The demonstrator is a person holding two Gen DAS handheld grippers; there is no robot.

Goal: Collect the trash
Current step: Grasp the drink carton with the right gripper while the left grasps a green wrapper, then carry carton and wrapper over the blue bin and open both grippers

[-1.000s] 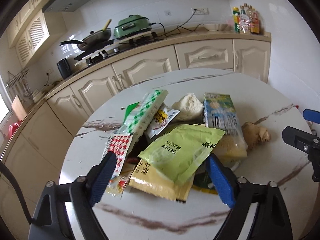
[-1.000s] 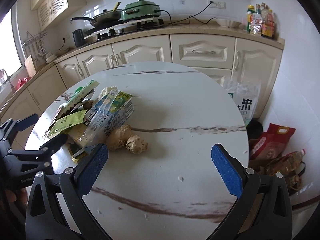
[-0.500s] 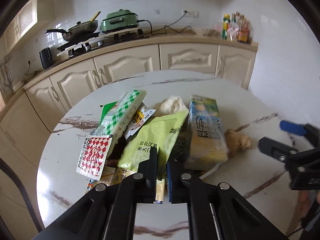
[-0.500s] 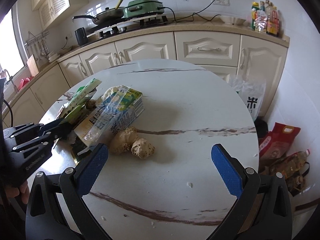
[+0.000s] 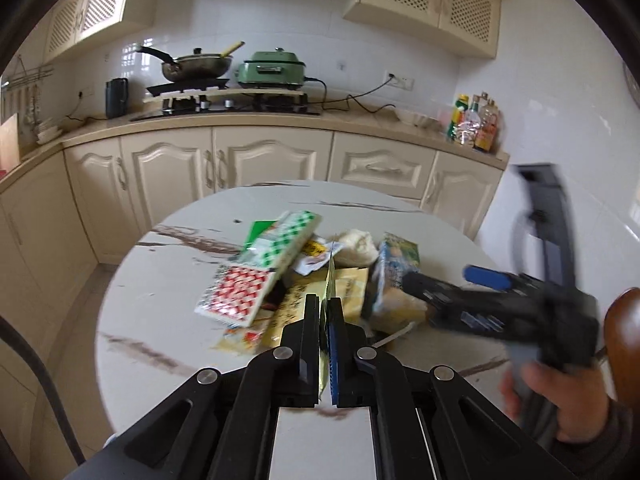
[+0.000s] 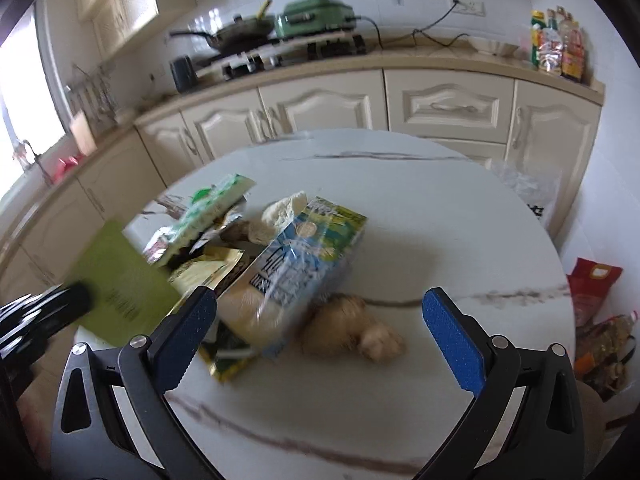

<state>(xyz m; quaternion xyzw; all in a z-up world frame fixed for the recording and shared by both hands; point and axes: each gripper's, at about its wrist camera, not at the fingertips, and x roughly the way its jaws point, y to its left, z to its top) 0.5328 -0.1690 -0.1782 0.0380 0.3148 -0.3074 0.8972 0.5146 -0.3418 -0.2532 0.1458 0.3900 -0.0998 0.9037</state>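
Note:
A heap of wrappers lies on the round marble table (image 5: pixel 160 280): a red-checked packet (image 5: pixel 236 292), a green-checked packet (image 5: pixel 284 240), yellow packets (image 5: pixel 348 292) and a blue-green bag (image 6: pixel 312 256). A ginger root (image 6: pixel 352 332) rests beside the bag. My left gripper (image 5: pixel 325 304) is shut on a lime-green packet (image 6: pixel 120 280), lifted clear of the heap and seen edge-on in the left wrist view. My right gripper (image 6: pixel 318 304) is open and empty, hovering just short of the bag and ginger. In the left wrist view it shows blurred at the right (image 5: pixel 452 280).
A person's hand (image 5: pixel 560 400) holds the right gripper. A wooden chair back (image 5: pixel 624 320) rises at the right edge. Bags (image 6: pixel 596 280) sit on the floor right of the table. Cabinets and a counter with a wok (image 5: pixel 196 66) and bottles (image 5: pixel 476 120) run behind.
My left gripper shut on the lime-green packet, then lifted it off the heap and rolled it edge-on. The right gripper, still open, moved closer to the bag and ginger.

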